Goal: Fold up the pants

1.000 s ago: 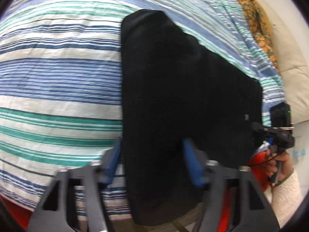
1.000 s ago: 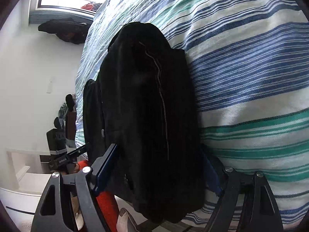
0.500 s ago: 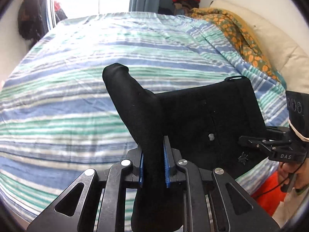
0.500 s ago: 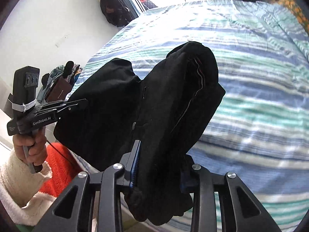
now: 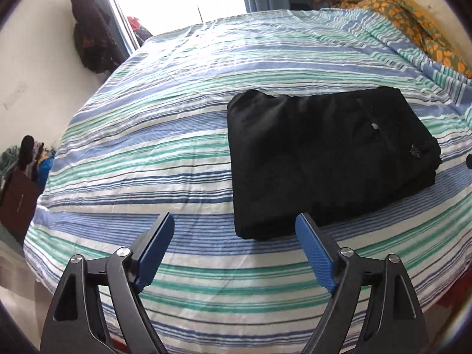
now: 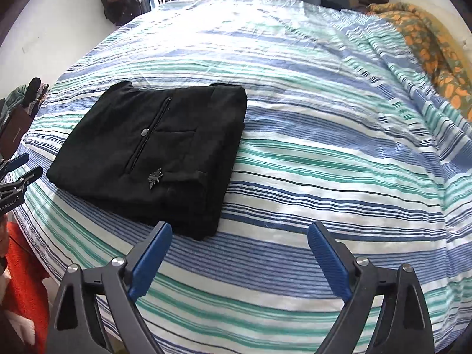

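Note:
The black pants lie folded in a flat rectangle on the striped bed cover. In the right wrist view the pants show a zip, a button and a small metal emblem on top. My left gripper is open and empty, raised just in front of the near left corner of the pants. My right gripper is open and empty, in front of the near right corner of the pants. The left gripper also shows at the left edge of the right wrist view.
The bed cover has blue, green and white stripes. An orange patterned blanket lies at the far right. Dark clothes hang on the wall by the window. A clutter of items stands left of the bed.
Both grippers were shut on the pants and carried the fold over. Now both are open and drawn back, and the pants lie folded flat on the bed.

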{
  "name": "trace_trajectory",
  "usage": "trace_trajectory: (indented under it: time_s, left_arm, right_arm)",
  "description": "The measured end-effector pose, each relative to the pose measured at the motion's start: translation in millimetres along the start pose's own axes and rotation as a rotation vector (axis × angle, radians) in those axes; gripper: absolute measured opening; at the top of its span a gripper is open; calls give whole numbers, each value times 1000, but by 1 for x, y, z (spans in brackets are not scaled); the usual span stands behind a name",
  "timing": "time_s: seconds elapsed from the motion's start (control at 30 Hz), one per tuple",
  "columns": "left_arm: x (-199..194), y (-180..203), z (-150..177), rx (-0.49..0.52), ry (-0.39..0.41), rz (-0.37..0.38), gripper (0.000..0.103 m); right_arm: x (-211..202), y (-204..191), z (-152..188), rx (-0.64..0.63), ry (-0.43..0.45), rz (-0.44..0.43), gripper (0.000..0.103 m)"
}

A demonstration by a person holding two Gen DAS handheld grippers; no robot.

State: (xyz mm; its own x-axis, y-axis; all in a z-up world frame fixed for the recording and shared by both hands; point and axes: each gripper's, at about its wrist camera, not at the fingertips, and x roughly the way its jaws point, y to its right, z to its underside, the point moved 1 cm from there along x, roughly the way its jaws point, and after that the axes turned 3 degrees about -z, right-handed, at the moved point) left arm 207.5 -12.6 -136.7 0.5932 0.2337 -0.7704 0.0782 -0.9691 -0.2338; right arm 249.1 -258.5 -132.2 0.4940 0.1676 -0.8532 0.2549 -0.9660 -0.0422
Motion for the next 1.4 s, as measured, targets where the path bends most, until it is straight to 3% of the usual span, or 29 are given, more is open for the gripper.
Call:
trace_trajectory:
  time_s: [0.07,0.2,0.33,0.43,0.57,1.03,1.3,1.4]
  left_arm:
    - [-24,5,1,-2,30,-3,98]
    - [-68,20,-5,-4,121,-19,99]
    - [-90,17,1,-50,100,13,99]
    - [-95,16,7,-83,51,43,99]
    - [-102,24,16,-32,18,3,99]
    - [-110,39,26,25,-66,77,99]
    - [-128,31,61,112,-134,126,100]
    - [-140,33,65,138,-121,124,99]
  right_arm:
    - [-26,-7,9,8,64,2,103]
    - [-66,-40,23,30,164,26,103]
    - [-89,-82,33,-15,201,13,103]
    - [-93,-110,40,-77,172,0,103]
    - [-94,-127,48,-86,140,-6,103]
    - [-104,-135,64,-27,32,-15,103]
    - [-121,-141,91,-53,-76,-51,103]
    - [-128,-141,101,-49,-100,-52,103]
